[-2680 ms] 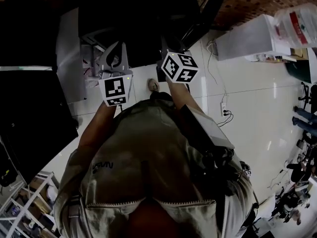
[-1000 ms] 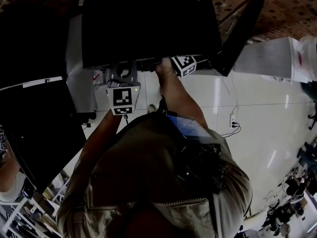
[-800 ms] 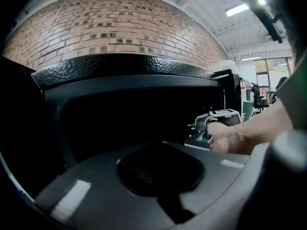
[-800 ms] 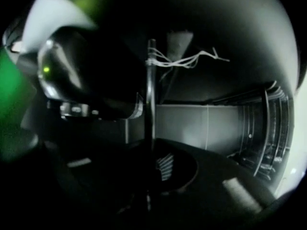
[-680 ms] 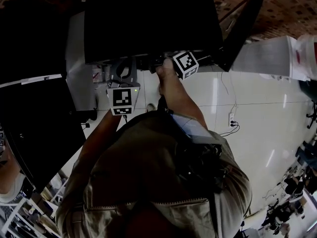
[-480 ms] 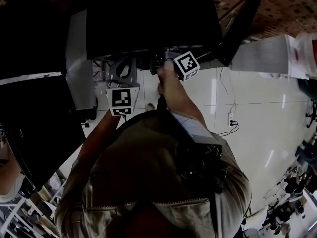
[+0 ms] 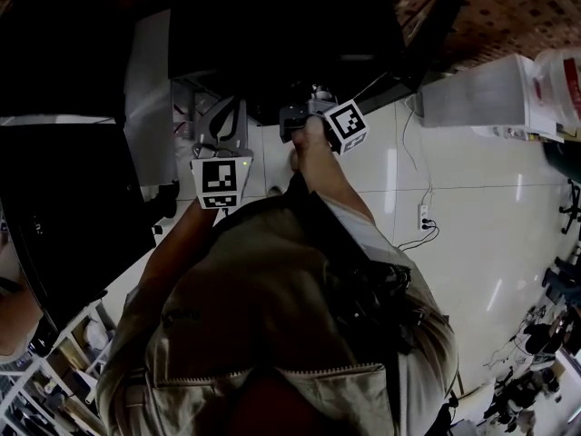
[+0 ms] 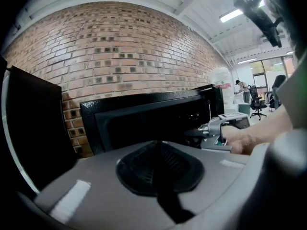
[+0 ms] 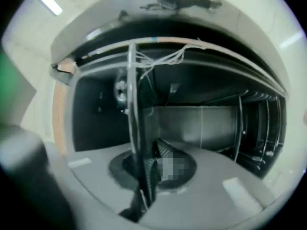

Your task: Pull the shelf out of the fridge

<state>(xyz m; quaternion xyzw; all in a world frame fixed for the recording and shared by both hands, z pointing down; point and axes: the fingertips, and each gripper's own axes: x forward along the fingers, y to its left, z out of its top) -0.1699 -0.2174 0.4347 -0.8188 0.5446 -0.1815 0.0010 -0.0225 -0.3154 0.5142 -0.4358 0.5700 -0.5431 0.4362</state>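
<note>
Glossy white floor (image 7: 472,198), rough brick wall (image 8: 120,47). The right gripper's (image 9: 147,170) ribbed jaws clamp the black fridge's (image 7: 281,34) thin shelf (image 9: 132,95); the left gripper's (image 8: 158,169) jaws sit together, empty.

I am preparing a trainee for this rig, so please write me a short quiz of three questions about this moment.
1. Multiple choice: what is the right gripper shut on?
A) the edge of the shelf
B) a bottle
C) nothing
2. True or false: the left gripper is open.
3. Fill in: the right gripper view looks into the open ____.

Key: 1 A. 2 False: its jaws are together, with nothing between them. 3 fridge.
</note>
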